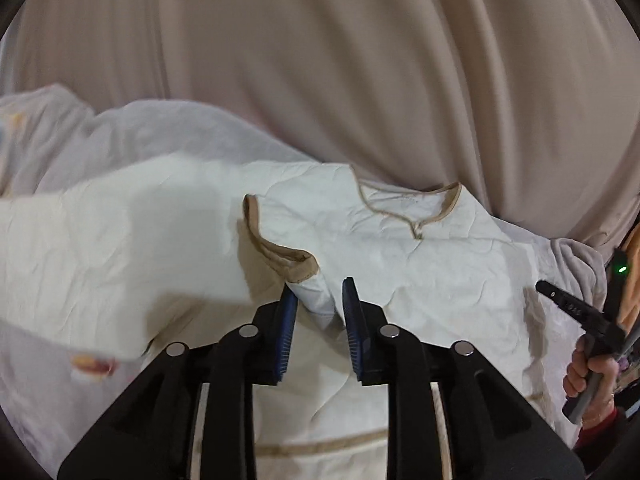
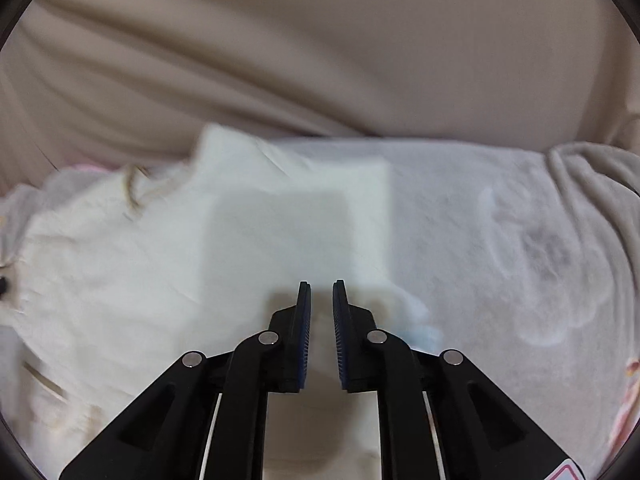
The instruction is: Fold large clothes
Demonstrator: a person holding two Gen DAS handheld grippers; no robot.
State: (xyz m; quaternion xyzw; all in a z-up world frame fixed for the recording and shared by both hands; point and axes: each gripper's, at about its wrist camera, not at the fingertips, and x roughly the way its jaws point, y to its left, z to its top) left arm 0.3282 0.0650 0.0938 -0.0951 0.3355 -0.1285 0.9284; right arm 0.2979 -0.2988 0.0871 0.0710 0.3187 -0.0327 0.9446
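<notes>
The cream tunic (image 1: 400, 248) is spread on the pale bedsheet (image 1: 120, 140). Left of its neckline (image 1: 412, 216), 1 tan-trimmed sleeve (image 1: 288, 260) sits between the left gripper (image 1: 318, 300)'s narrowly parted jaws, apparently folded inward. The right gripper (image 2: 320, 300) stands narrowly parted, empty. Further folds are judged outstanding.

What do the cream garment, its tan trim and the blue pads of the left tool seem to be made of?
Cream garment: probably thin woven cotton, matte; fine sharp creases.
Tan trim: seemingly a sewn fabric binding, slightly smoother; narrow folded band around the neckline.
Blue pads: likely rubber or soft plastic; ridged face, dull surface.
</notes>
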